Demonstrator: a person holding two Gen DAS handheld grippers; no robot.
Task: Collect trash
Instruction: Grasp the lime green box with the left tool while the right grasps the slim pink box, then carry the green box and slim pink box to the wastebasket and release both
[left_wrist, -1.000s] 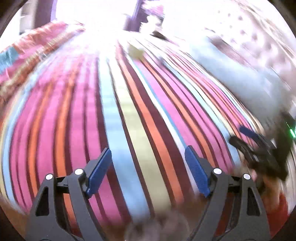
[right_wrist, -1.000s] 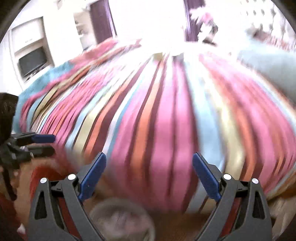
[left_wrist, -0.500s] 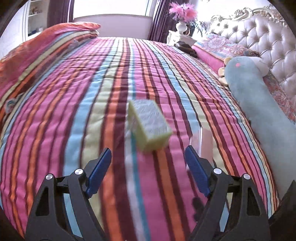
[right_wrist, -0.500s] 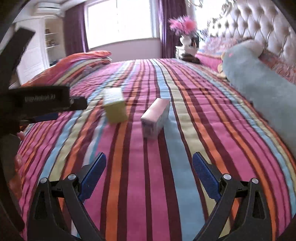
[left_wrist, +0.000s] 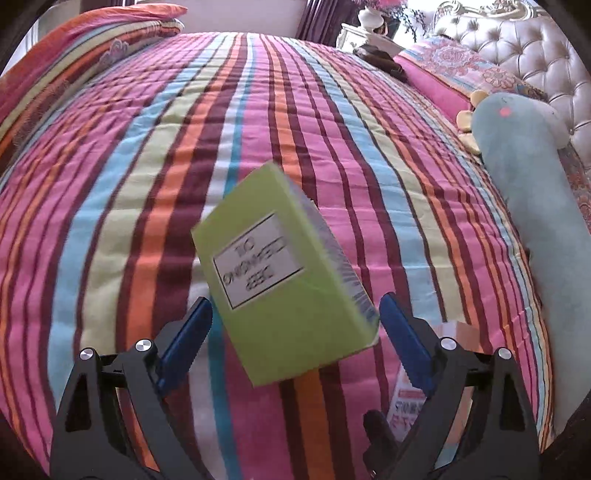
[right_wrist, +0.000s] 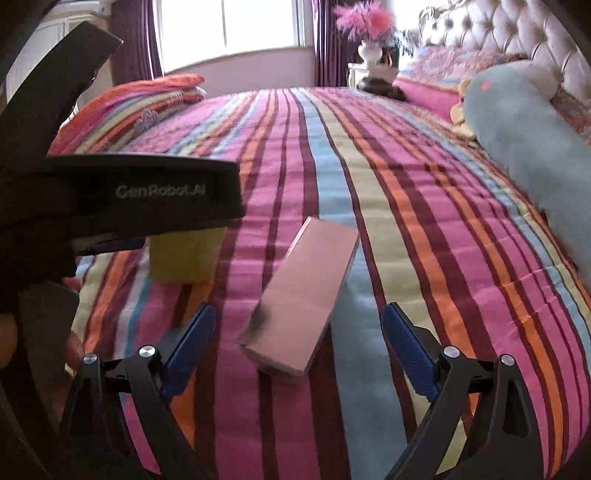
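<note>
On striped quilt (left_wrist: 155, 155): green box (left_wrist: 284, 273) lies between wide-apart, just-widened jaws of left gripper (left_wrist: 295, 328), untouched. Pink box (right_wrist: 303, 299) right of it, between right gripper's (right_wrist: 299, 336) spread jaws, unheld. Tufted headboard (right_wrist: 491, 33) far right, window (right_wrist: 229, 26) far.

Bedspread (left_wrist: 155, 155) quilted cloth; green box (left_wrist: 280, 273) matt card, probably film-wrapped; pink box (right_wrist: 306, 302) smooth card.
</note>
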